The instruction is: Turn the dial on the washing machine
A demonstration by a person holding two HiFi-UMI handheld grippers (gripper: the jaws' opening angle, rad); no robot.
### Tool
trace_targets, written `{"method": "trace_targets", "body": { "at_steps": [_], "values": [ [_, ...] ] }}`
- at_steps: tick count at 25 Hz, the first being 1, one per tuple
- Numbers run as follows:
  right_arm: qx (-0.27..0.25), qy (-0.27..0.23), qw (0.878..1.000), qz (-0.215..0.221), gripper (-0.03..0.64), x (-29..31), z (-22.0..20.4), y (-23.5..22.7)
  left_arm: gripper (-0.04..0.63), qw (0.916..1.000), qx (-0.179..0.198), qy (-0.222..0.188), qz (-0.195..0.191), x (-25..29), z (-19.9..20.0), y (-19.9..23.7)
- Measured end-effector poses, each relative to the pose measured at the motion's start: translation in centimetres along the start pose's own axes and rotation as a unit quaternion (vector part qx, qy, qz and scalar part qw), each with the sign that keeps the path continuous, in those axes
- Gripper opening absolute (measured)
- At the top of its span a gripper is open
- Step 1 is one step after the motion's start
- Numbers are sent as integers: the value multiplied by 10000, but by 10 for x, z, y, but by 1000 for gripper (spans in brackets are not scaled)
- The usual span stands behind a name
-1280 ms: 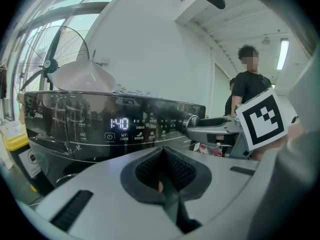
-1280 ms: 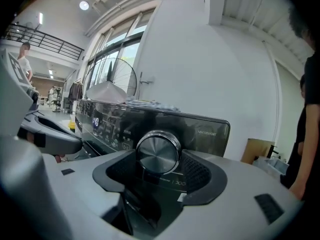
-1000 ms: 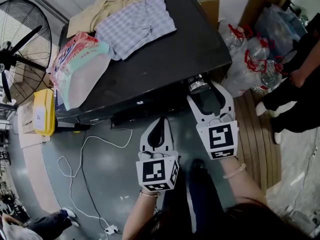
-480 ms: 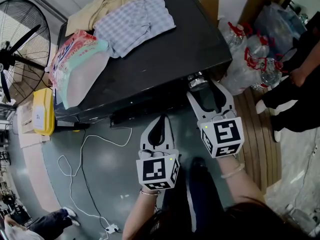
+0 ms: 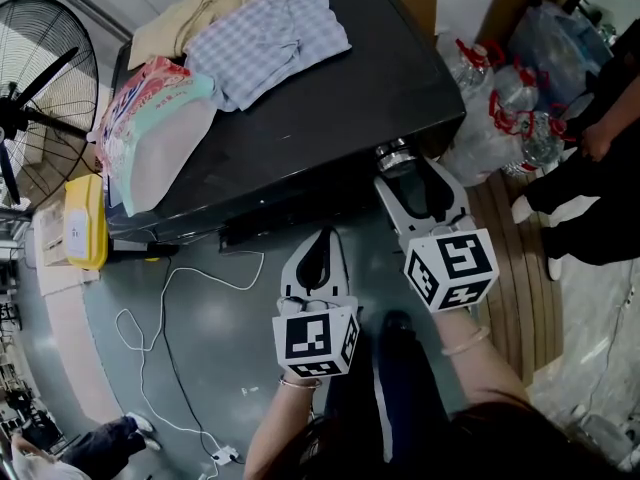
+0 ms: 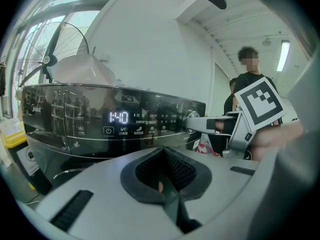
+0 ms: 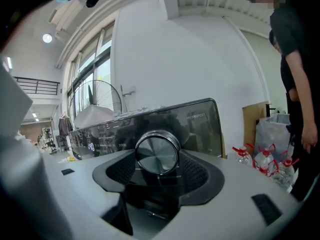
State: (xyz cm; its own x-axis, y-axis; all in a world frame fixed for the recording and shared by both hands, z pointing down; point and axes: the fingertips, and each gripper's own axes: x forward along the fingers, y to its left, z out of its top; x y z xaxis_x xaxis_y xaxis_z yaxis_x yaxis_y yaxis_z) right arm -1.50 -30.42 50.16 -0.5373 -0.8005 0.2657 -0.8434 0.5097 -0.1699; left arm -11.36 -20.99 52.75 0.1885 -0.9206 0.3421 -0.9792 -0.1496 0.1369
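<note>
Head view: grey floor [image 5: 200,333], standing fan [image 5: 45,78]; right tool [image 5: 405,168] grips dial [image 5: 392,152].

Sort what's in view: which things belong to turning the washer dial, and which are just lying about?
In the job: dial, washing machine, right gripper closed on the dial.
Lying about: checked shirt, beige cloth, printed plastic bag, fan, yellow container, water bottles, floor cable; left gripper idle, shut.

On the washing machine [image 5: 390,78] lie a checked cloth [image 5: 268,43], beige garment [image 5: 195,16] and plastic bag [image 5: 152,133].
</note>
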Motion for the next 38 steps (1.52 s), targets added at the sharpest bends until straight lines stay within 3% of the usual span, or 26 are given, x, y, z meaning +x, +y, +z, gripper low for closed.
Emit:
{"method": "trace_targets", "body": {
  "at_steps": [14,22,29,38],
  "values": [
    [-585,66,9982,-81,299,-2,-2,4,14,9999,71,-73,19,2,8,4],
    [-1300,24,9914,-118,308,-1,11,14,14,9999,72,-113,55,-4,15,6],
    [-1083,-32,9938,-249,290,-2,10,6,14,10000,69,-37,41,-8,5,4],
    [-225,-162,9993,-260,290,-3,9,1,14,10000,64,-15,43,-13,1,6]
  ]
}}
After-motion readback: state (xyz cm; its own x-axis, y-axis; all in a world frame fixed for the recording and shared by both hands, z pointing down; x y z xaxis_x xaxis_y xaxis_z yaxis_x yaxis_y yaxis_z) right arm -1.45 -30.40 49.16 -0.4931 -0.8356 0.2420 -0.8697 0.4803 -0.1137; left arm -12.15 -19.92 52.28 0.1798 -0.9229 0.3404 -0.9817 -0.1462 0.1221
